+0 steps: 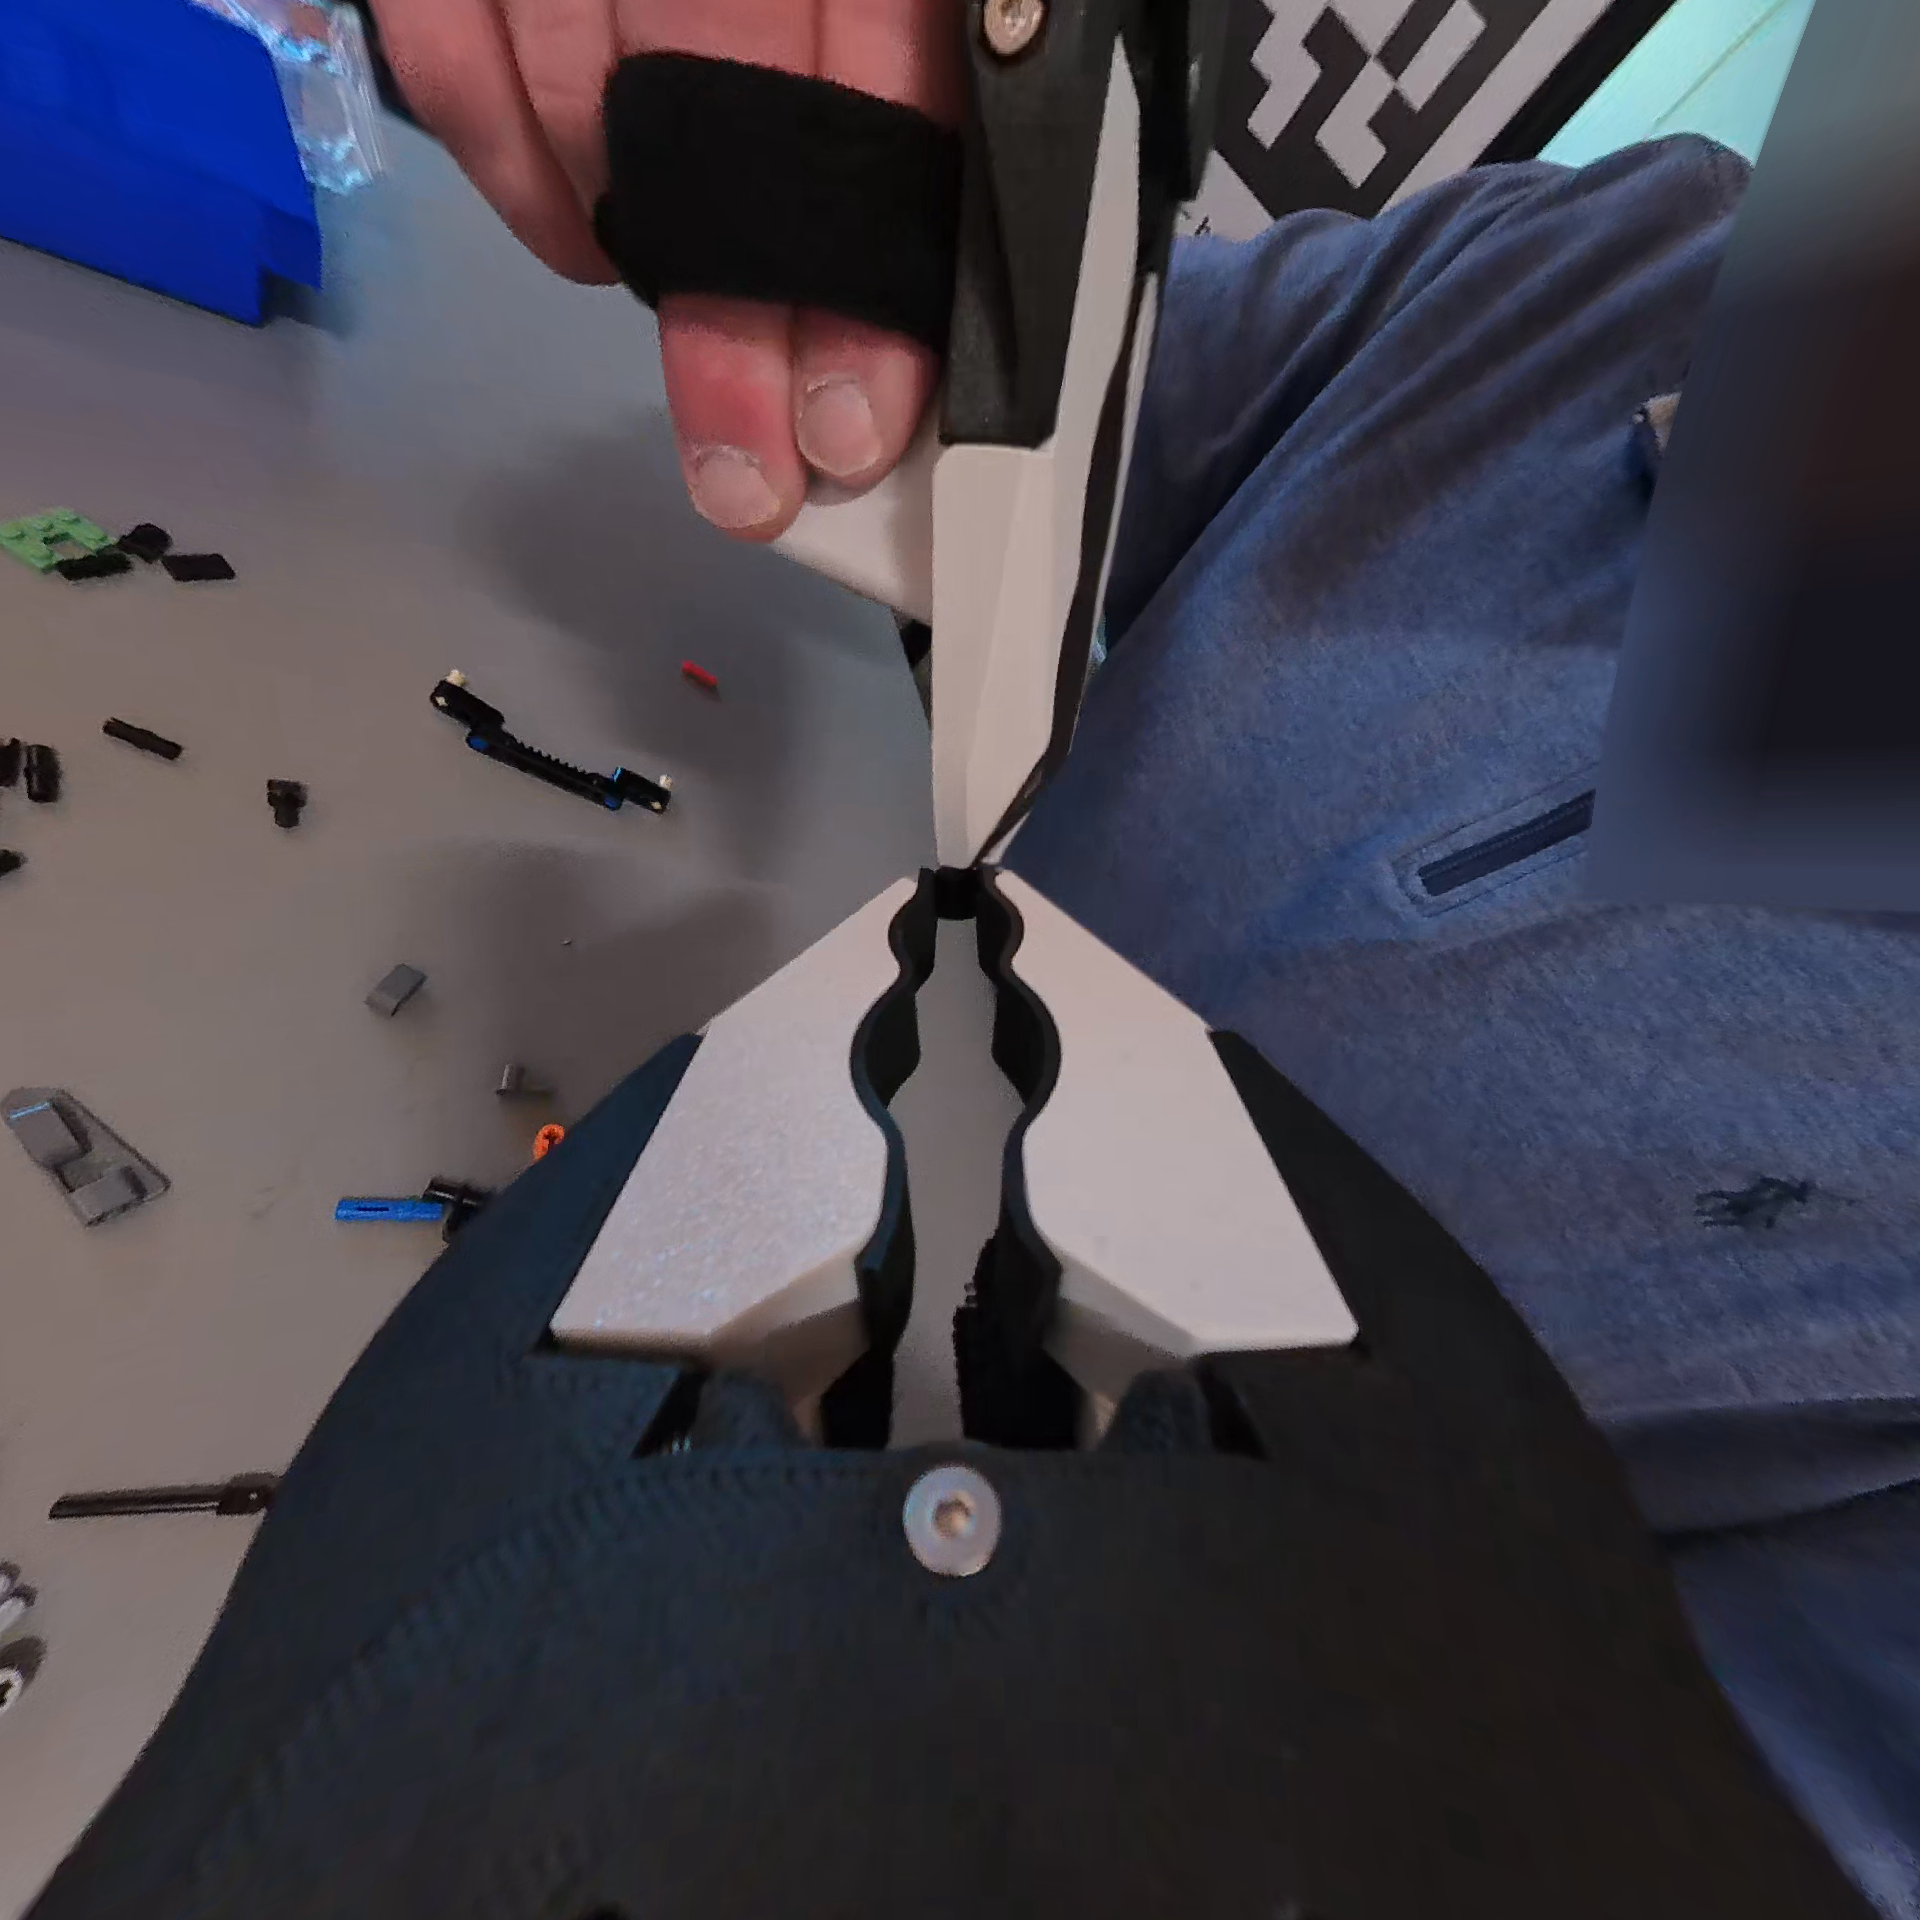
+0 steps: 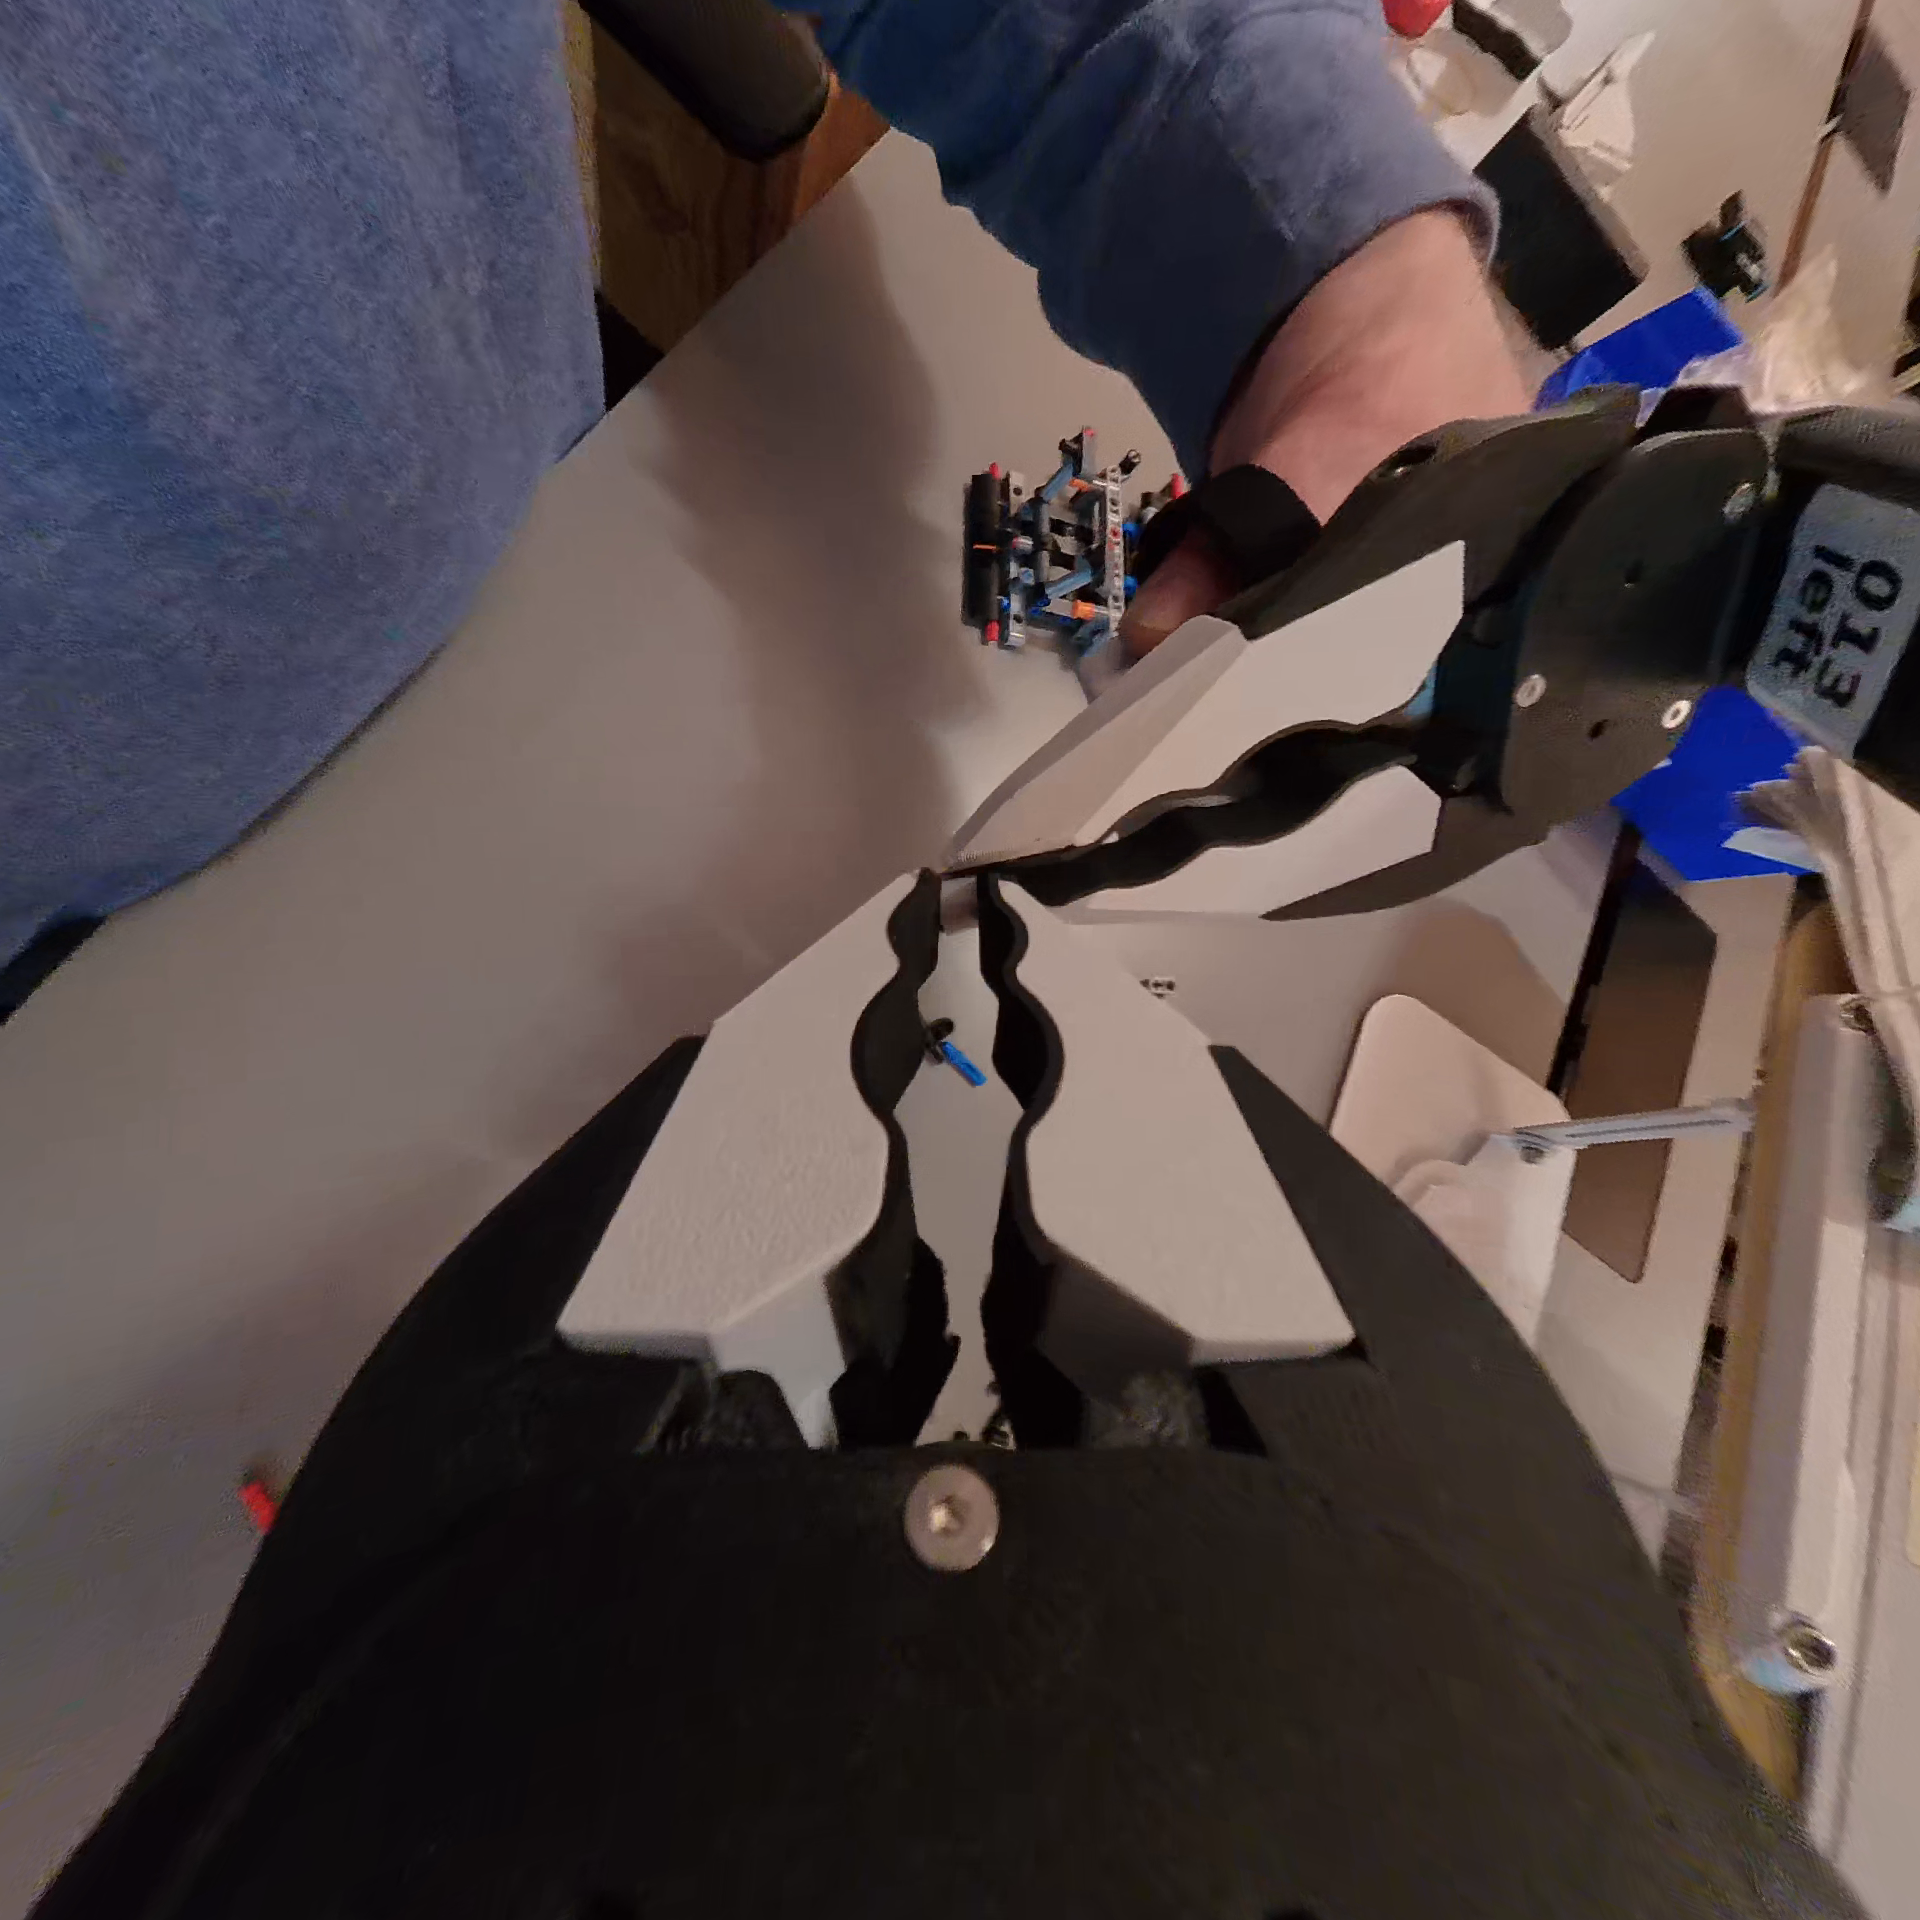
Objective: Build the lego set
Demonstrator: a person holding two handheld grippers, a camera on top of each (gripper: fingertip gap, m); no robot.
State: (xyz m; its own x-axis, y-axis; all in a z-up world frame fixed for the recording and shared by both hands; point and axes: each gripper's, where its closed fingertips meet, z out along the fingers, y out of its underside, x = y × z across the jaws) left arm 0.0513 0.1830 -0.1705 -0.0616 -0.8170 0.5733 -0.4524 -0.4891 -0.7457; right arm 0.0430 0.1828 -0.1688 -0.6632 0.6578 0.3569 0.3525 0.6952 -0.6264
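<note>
My left gripper (image 1: 956,896) is shut on a small black Lego piece (image 1: 956,891) held above the grey table (image 1: 582,582). My right gripper (image 1: 963,860) comes down from above, seen edge-on and closed, with its tips on the top of that piece. In the right wrist view my right gripper (image 2: 958,891) stands nearly closed, and the left gripper (image 2: 948,858) meets it tip to tip from the right. The piece is hidden there. A partly built black, blue and grey Lego assembly (image 2: 1049,561) stands on the table beyond the tips.
Loose parts lie on the table at the left: a black toothed rack (image 1: 551,743), a green plate (image 1: 52,540), a red pin (image 1: 699,675), a blue axle (image 1: 390,1208) and grey panels (image 1: 83,1153). A blue bin (image 1: 156,145) stands behind. The person's blue sweater (image 1: 1403,623) fills the right. Both grippers' tips are close together, under 4 cm apart.
</note>
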